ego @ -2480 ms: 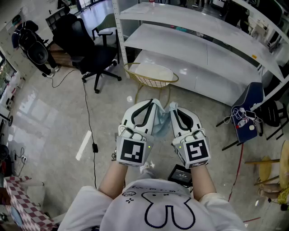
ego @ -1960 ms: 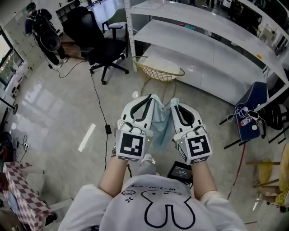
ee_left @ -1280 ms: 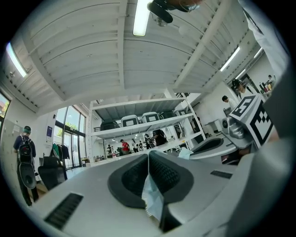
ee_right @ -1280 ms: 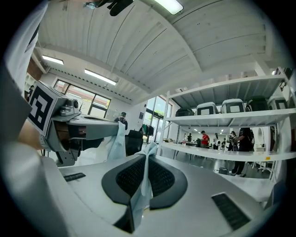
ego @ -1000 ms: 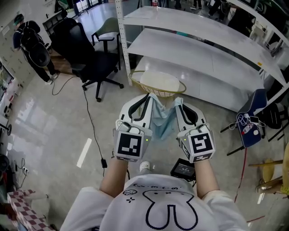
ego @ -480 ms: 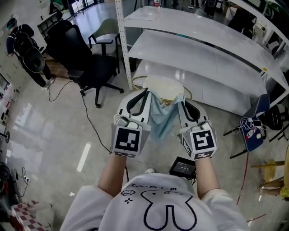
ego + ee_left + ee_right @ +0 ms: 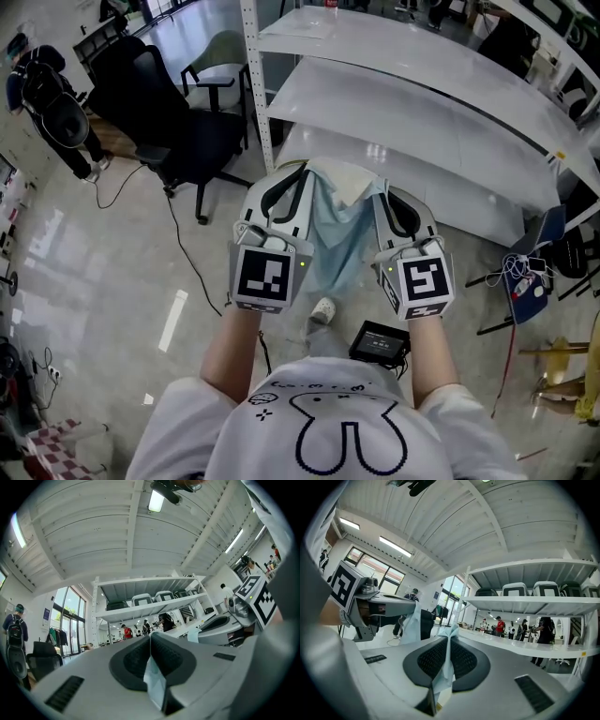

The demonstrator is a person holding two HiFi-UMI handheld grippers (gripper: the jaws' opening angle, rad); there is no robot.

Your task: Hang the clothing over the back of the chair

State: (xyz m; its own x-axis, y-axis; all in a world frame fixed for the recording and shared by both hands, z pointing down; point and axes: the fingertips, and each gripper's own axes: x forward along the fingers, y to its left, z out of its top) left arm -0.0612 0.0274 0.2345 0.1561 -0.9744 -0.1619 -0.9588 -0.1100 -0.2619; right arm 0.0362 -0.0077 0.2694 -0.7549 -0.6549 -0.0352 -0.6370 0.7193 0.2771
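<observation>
Your left gripper has its jaws pressed together on one edge of the pale blue cloth garment — in the left gripper view a fold of it sits pinched between the black ribbed pads. Your right gripper is clamped the same way on the opposite edge, with fabric trapped between its closed jaws. The garment hangs between the two grippers at the centre of the head view, sagging below them above the pale glossy floor. The black swivel office chair stands at the upper left, well apart from the garment — a white metal shelving rack fills the upper right.
</observation>
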